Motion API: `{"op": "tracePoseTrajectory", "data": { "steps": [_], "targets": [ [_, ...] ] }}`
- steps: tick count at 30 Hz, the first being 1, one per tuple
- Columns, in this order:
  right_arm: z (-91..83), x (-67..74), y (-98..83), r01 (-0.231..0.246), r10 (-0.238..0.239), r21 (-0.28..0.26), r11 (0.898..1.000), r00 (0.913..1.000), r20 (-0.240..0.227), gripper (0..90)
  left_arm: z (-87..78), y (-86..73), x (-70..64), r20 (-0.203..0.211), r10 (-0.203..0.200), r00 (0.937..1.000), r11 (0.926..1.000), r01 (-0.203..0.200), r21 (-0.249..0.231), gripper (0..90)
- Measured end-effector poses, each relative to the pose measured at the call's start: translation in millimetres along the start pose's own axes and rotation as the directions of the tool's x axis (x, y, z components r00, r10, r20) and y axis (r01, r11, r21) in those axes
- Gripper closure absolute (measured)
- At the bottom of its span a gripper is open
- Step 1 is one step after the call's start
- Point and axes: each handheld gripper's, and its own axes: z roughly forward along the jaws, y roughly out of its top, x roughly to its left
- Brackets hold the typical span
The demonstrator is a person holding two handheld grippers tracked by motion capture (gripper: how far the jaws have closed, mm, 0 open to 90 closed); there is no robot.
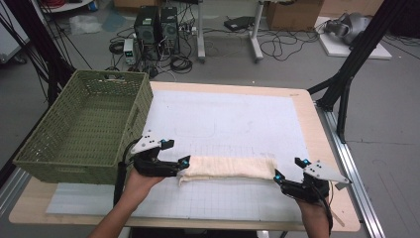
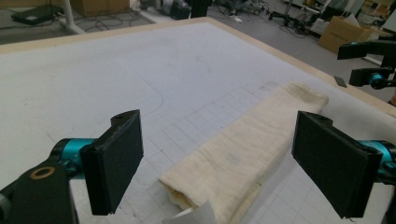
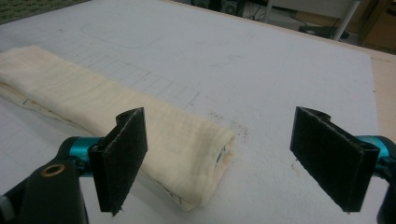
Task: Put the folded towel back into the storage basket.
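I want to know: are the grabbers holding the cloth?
No. Both the left gripper and right gripper are open, one at each end of the folded cloth.

Black grippers (image 1: 163, 161), teal joints, grey three-cornered plates, black jaws.

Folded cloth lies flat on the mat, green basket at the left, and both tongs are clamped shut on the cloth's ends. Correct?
Not quite. Both tongs are open, not clamped: the left tongs and right tongs each show their jaws spread wide with the cloth end lying loose between them, as each gripper view shows. The rest holds: the cloth lies folded on the mat, basket at the left.
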Motion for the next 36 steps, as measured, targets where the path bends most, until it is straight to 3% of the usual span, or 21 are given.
{"op": "tracePoseTrajectory", "data": {
  "steps": [7,14,25,27,28,36],
  "targets": [
    [0.0,-0.3,0.0,0.001,-0.001,0.001,1.000,1.0000,-0.002,17.5,12.4,-3.7,4.3,-0.016,-0.011,0.9998,0.9974,0.012,0.070,18.3],
    [0.7,-0.2,-0.1,-0.001,0.001,0.002,1.000,1.0000,-0.007,17.5,29.2,-13.8,12.3,-0.035,-0.066,0.9972,0.9866,0.070,0.148,22.7],
    [0.6,-0.7,-0.4,0.000,0.000,0.006,1.000,1.0000,-0.006,17.5,46.9,-25.2,12.2,-0.074,-0.050,0.9960,0.9710,0.066,0.230,28.0],
    [0.5,-0.6,-0.2,0.000,0.001,0.006,1.000,1.0000,-0.007,17.5,49.4,-26.7,12.1,-0.078,-0.045,0.9959,0.9670,0.063,0.247,29.7],
    [0.6,-0.8,-0.3,0.001,-0.001,0.008,1.000,1.0000,-0.007,17.5,51.8,-28.3,11.5,-0.082,-0.042,0.9958,0.9592,0.063,0.276,30.2],
    [0.3,-1.6,-0.4,0.003,-0.003,0.004,1.000,1.0000,-0.006,17.5,55.9,-32.0,11.4,-0.087,-0.027,0.9958,0.9460,0.054,0.320,33.3]
  ]
}}
